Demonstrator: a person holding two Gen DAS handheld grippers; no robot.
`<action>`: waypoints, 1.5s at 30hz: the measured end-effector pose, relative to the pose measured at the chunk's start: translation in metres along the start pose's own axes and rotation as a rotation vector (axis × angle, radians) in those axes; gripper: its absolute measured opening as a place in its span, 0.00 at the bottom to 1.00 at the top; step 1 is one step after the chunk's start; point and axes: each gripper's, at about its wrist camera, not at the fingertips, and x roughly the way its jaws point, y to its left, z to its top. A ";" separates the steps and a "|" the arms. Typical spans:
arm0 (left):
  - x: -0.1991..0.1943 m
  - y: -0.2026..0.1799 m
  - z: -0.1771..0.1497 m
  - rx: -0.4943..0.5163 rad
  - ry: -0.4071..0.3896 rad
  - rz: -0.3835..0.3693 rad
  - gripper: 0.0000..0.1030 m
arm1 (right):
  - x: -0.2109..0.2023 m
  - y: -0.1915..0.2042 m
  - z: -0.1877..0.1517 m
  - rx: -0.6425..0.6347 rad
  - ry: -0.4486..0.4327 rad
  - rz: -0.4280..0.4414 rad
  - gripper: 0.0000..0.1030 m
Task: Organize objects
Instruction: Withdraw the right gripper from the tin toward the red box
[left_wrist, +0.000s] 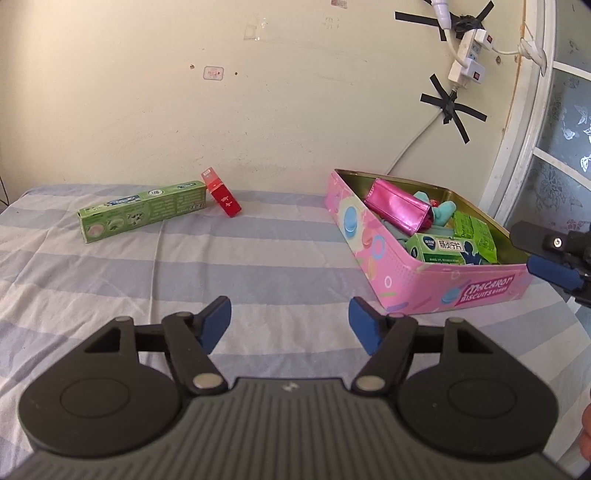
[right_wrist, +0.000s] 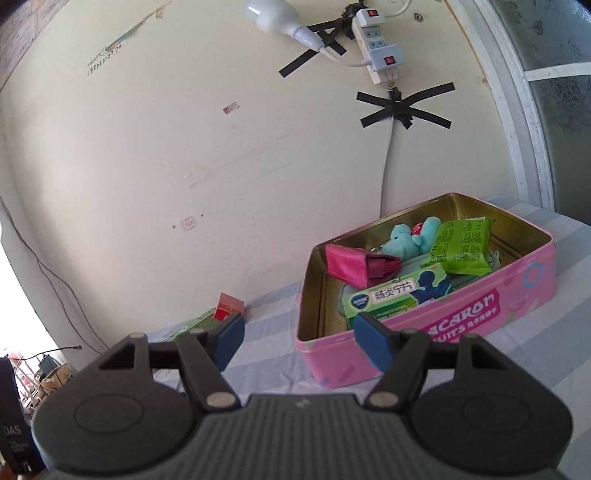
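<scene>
The long green cardboard toothpaste box (left_wrist: 142, 210) lies flat on the striped bedsheet (left_wrist: 110, 273), long axis running left-right, beside the small red box (left_wrist: 221, 197). Left gripper (left_wrist: 290, 325) and right gripper (right_wrist: 299, 341) both gape, empty.

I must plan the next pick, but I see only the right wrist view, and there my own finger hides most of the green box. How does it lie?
Observer: The long green box lies flat on the striped sheet. Its right end appears to touch the small red box.
Operator: Is the left gripper free?
Observer: Yes, the left gripper is open, with nothing between its fingers.
Operator: Is anything else loose there?
Observer: No. In the left wrist view only those two boxes lie outside the pink tin.
</scene>
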 end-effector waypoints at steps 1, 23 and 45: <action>0.000 0.002 -0.001 -0.008 0.003 -0.004 0.70 | 0.000 0.004 -0.001 -0.012 0.003 0.002 0.67; 0.003 -0.008 -0.008 0.030 0.034 0.047 0.70 | -0.002 -0.005 -0.013 0.003 0.038 0.035 0.67; -0.045 -0.044 -0.017 0.107 -0.080 0.109 0.76 | -0.067 0.002 -0.018 -0.041 -0.065 0.052 0.67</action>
